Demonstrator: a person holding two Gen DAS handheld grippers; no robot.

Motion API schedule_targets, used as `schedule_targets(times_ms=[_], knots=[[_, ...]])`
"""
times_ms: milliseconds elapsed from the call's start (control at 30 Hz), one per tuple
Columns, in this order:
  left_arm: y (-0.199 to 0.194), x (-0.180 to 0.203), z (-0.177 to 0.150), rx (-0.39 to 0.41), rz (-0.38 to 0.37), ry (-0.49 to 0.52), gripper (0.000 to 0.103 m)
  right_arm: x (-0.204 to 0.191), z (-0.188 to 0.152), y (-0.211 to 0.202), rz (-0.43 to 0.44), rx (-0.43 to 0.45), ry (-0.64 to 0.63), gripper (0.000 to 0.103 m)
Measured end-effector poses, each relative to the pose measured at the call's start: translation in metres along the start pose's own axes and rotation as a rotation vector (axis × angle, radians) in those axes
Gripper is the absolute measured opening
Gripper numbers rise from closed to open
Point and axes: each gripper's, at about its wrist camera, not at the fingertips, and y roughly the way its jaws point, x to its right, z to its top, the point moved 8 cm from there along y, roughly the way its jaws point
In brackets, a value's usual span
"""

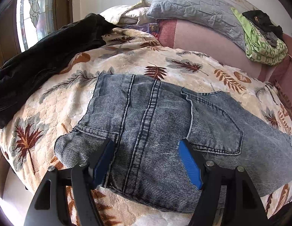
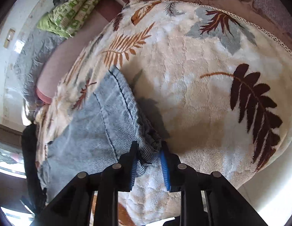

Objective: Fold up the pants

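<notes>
Since the faded blue-grey denim pants (image 1: 155, 131) lay folded into a compact rectangle on the cream plush blanket with brown and grey leaf print (image 1: 57, 116), both grippers sat low at its near edges, probably for final tidying. Left gripper (image 1: 146, 162) had its blue pads well apart, straddling the double-stitched centre seam with nothing pinched; likely just poised over or pressing the stack flat. Right gripper (image 2: 147, 162) had its jaws partly apart around a bunched corner of the denim (image 2: 100, 124); cloth sat between the pads, the left one seemed to touch it, but I couldn't tell whether it was actually clamped. That corner looked rumpled, so my guess is it was being tucked or let go.

Further back, a dark crumpled garment (image 1: 42, 56) sat at the blanket's left edge, probably queued or done. Beyond that, a grey quilted pillow (image 1: 195, 9) and a green patterned folded cloth (image 1: 262, 43) rested on the pink mattress (image 1: 202, 45), clear of the work area.
</notes>
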Motion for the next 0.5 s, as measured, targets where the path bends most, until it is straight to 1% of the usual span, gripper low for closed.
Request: schedule_targets(times_ms=[33,67,100,167,200,233,267,300,333,367,400,433,467,500], knots=[[-0.006,0.000,0.004,0.020,-0.009,-0.008,0.073,0.001,0.002,-0.008,-0.038,0.016,-0.017,0.048],[-0.014,0.002,0.008,0.046,-0.022,-0.010,0.073,0.003,0.005,-0.019,-0.083,0.049,-0.037,0.048],[-0.022,0.004,0.013,0.076,-0.028,-0.005,0.073,0.000,0.008,-0.030,-0.095,0.085,-0.048,0.048],[-0.032,0.010,0.019,0.130,-0.030,0.021,0.080,-0.012,0.015,-0.054,-0.063,0.167,-0.072,0.048],[-0.030,0.012,0.019,0.133,-0.033,0.037,0.085,-0.025,0.017,-0.061,-0.026,0.193,-0.102,0.048],[-0.024,0.014,0.017,0.109,-0.028,0.050,0.085,-0.038,0.018,-0.064,0.027,0.196,-0.124,0.048],[-0.013,0.013,0.012,0.068,-0.011,0.059,0.085,-0.049,0.016,-0.060,0.090,0.168,-0.131,0.048],[-0.001,0.012,0.005,0.015,0.006,0.066,0.085,-0.054,0.013,-0.049,0.146,0.120,-0.129,0.048],[0.014,0.010,-0.004,-0.053,0.024,0.075,0.085,-0.057,0.009,-0.034,0.170,0.075,-0.127,0.048],[0.022,0.009,-0.011,-0.086,0.031,0.087,0.085,-0.051,0.004,-0.014,0.144,0.015,-0.119,0.048],[0.019,0.010,-0.010,-0.060,0.030,0.094,0.086,-0.035,-0.004,0.011,0.078,-0.069,-0.078,0.046],[0.014,0.012,-0.007,-0.054,0.032,0.103,0.085,-0.022,-0.005,0.020,0.077,-0.085,-0.013,0.031],[0.008,0.014,-0.005,-0.042,0.026,0.115,0.085,-0.022,-0.003,0.015,0.079,-0.066,0.011,0.030],[0.001,0.015,-0.001,-0.013,0.021,0.122,0.085,-0.030,-0.001,0.007,0.058,-0.067,-0.016,0.030]])
